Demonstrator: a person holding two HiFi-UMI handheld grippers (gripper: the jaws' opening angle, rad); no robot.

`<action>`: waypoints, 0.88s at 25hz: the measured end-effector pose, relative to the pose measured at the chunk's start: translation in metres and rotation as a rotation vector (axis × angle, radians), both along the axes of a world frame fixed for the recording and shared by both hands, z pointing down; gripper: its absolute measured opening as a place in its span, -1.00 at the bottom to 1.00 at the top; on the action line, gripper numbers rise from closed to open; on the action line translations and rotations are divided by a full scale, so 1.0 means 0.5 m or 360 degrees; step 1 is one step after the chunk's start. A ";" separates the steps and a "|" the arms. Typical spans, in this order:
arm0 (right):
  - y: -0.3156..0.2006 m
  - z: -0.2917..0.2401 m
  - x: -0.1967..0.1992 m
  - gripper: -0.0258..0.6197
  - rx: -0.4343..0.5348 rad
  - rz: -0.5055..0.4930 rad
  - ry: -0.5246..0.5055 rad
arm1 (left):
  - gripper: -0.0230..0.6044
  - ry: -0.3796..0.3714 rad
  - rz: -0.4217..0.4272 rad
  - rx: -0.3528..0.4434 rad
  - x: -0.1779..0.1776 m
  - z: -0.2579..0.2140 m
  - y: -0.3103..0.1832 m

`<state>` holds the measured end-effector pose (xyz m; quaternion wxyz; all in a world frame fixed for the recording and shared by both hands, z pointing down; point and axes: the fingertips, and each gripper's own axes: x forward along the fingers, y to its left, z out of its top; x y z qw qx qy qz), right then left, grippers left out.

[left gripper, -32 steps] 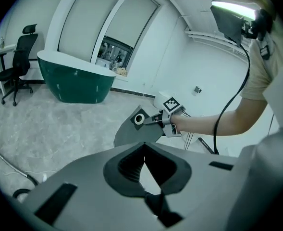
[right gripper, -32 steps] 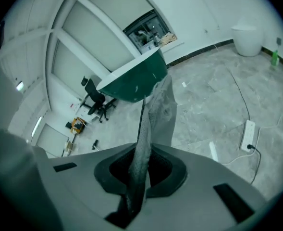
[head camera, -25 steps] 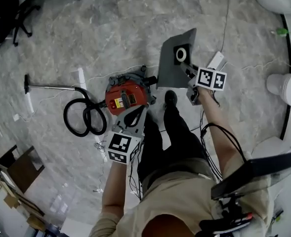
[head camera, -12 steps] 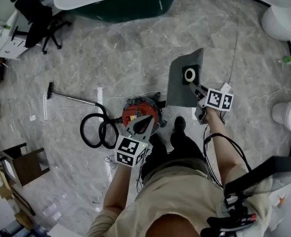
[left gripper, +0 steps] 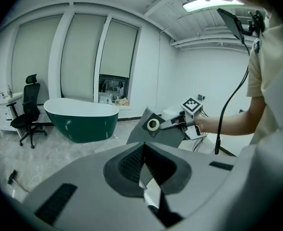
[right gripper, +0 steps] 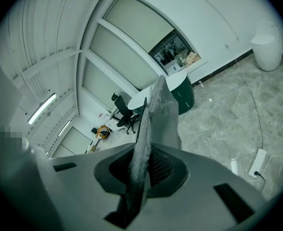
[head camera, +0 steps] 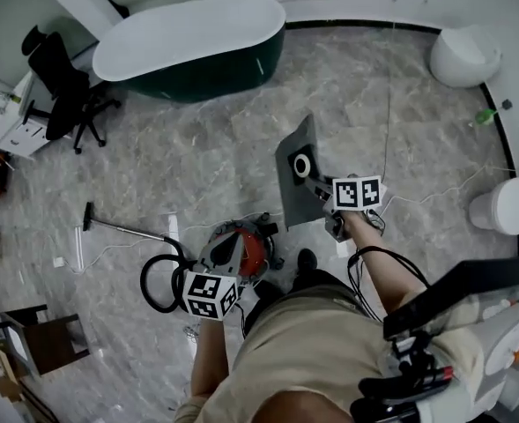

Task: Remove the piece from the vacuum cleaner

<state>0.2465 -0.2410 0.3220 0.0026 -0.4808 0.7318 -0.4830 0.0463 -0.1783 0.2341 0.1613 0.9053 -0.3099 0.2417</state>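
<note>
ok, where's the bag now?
Head view, centre-right: the bag is off the vacuum, clamped in the right gripper above the floor, up and right of it.

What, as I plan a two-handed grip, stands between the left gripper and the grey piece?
Nothing visible. The grey piece, clamped in the right gripper, is up in open air; the left gripper, above the vacuum cleaner, looks straight at it.

grey piece (head camera: pixel 294 179) with a white ring; red-topped vacuum cleaner (head camera: pixel 252 252), black hose (head camera: pixel 156 285); dark green bathtub (head camera: pixel 189 47), white inside; grey marbled floor (head camera: pixel 197 170); black chair (head camera: pixel 61 86); black-and-white square markers on left gripper (head camera: pixel 226 250) and right gripper (head camera: pixel 310 183)
</note>
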 end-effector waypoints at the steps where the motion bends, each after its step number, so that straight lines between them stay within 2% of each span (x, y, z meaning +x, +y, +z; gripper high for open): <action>1: 0.001 -0.010 0.008 -0.83 0.0010 -0.0001 -0.0002 | -0.92 0.0001 -0.0007 0.0005 0.005 -0.006 0.004; 5: 0.012 -0.051 0.019 -0.83 0.0055 -0.0028 0.0010 | -0.92 0.0008 0.0007 0.0014 0.022 -0.028 0.020; 14: 0.097 -0.144 -0.034 -0.83 0.0219 -0.0006 -0.0067 | -0.91 0.0072 0.0124 0.0019 0.019 -0.037 0.089; 17: 0.140 -0.152 -0.057 -0.83 0.0231 0.0013 -0.0040 | -0.92 0.0086 0.0161 0.0061 -0.008 -0.055 0.111; 22: 0.219 -0.175 -0.144 -0.83 0.0266 0.0017 0.0019 | -0.92 0.0114 0.0183 0.0131 -0.092 -0.080 0.172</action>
